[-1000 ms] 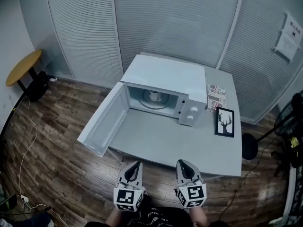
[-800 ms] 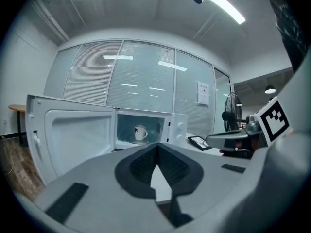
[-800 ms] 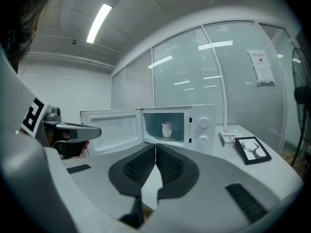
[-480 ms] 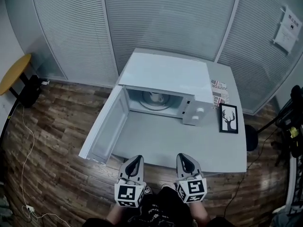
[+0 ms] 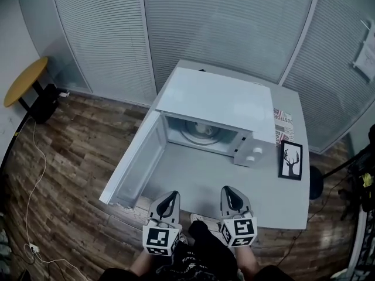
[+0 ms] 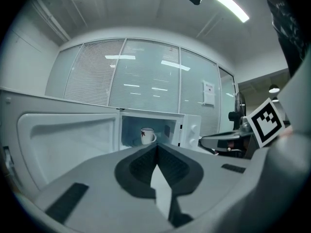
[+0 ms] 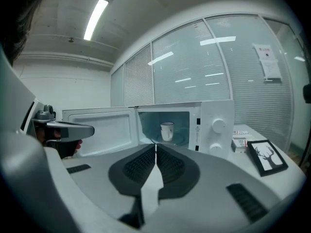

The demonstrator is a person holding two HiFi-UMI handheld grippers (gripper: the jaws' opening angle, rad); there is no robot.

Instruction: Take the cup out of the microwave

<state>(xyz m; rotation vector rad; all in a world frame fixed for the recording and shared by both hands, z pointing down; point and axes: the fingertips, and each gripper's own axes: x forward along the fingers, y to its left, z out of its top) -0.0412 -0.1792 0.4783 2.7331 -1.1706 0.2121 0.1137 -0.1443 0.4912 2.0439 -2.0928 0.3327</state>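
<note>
The white microwave (image 5: 218, 101) stands on the grey table (image 5: 266, 201) with its door (image 5: 136, 164) swung wide open to the left. Inside, on the turntable, sits a white cup (image 5: 207, 131) with a small dark mark; it also shows as the cup (image 6: 147, 135) and the cup (image 7: 166, 130) in the two gripper views. My left gripper (image 5: 170, 196) and right gripper (image 5: 228, 190) hover side by side at the table's front edge, well short of the microwave. Both are shut with nothing between the pads and point at the opening.
A black-framed deer picture (image 5: 291, 160) lies right of the microwave, with a printed box (image 5: 283, 120) behind it. A round yellow side table (image 5: 24, 81) stands far left on the wood floor. The open door juts past the table's left edge.
Both grippers have moved forward, from over the floor to the table's front edge. The microwave now sits closer and more to the right in the head view.
</note>
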